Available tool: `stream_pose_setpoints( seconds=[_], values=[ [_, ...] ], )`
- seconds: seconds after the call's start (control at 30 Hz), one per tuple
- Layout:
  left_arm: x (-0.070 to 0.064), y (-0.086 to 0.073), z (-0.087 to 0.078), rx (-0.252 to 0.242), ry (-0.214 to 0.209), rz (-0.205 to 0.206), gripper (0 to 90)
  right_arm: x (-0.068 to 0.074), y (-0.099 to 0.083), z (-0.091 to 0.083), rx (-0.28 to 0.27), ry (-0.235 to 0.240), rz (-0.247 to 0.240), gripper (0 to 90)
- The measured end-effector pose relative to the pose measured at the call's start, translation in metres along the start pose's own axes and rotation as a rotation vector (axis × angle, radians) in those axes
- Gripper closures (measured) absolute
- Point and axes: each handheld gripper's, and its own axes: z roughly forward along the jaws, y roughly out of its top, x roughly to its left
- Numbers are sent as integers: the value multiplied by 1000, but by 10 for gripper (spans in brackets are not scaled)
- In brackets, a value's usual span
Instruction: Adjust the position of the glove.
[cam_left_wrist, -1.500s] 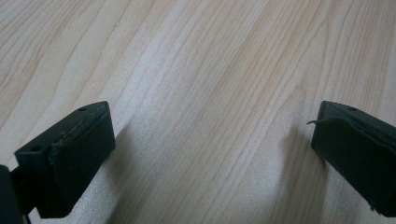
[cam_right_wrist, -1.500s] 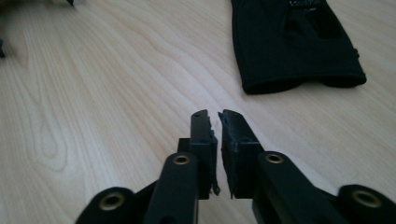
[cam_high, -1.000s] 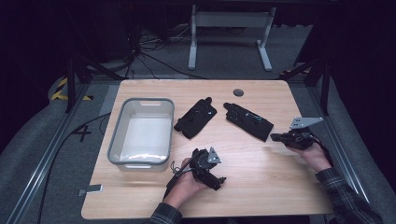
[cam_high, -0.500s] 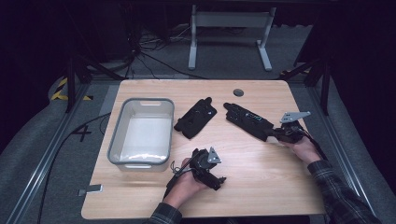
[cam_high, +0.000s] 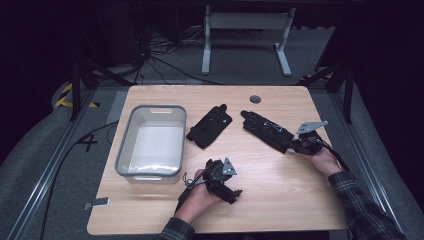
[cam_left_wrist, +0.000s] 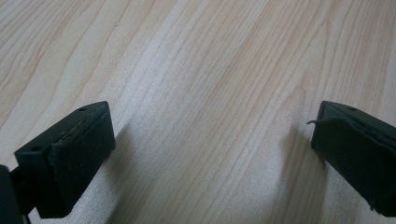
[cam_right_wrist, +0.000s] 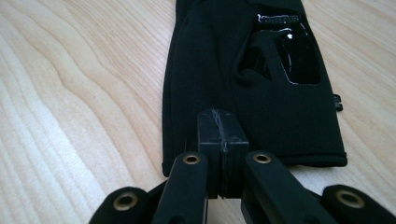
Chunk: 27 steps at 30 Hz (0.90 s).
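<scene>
The right gripper (cam_right_wrist: 222, 135) has its jaws pressed together at the cuff of the right glove (cam_right_wrist: 252, 84). They look pinched on the cuff edge, so the step in hand seems to be the grab. I think the plan is to put the gloves into the bin (cam_high: 131, 131). The next move would be to lift the glove clear of the table (cam_high: 280, 200) and carry it toward 9 o'clock, over the other glove, until it hangs above the bin. The grip is only on a thin edge, so a slow lift would be wise, or the glove may slip out.

The left gripper (cam_left_wrist: 205, 140) has its jaws wide apart and holds nothing. Under it is just bare wood. In the high view it sits near the front of the table, at about 5 o'clock from the bin.

The right glove (cam_high: 267, 131) is black and soft and lies flat. It has a shiny patch on the back with small writing too tiny to read. It lies on the right half of the table, fingers pointing to about 10 o'clock, cuff toward the right gripper (cam_high: 299, 145). The left glove (cam_high: 210, 126) is black too and lies just beside the bin, at its 3 o'clock. The bin is grey with a white floor and nothing in it.
</scene>
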Motion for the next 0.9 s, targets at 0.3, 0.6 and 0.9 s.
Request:
stream_pose_setpoints(
  seconds=[0.3,0.6,0.9],
  values=[
    [0,0,0,1,1,-1,0,10,-7,-9,13,42,-16,900],
    [0,0,0,1,1,-2,0,23,-15,-18,28,70,-27,900],
    [0,0,0,2,1,-4,0,40,-27,-30,36,118,-40,900]
  ],
)
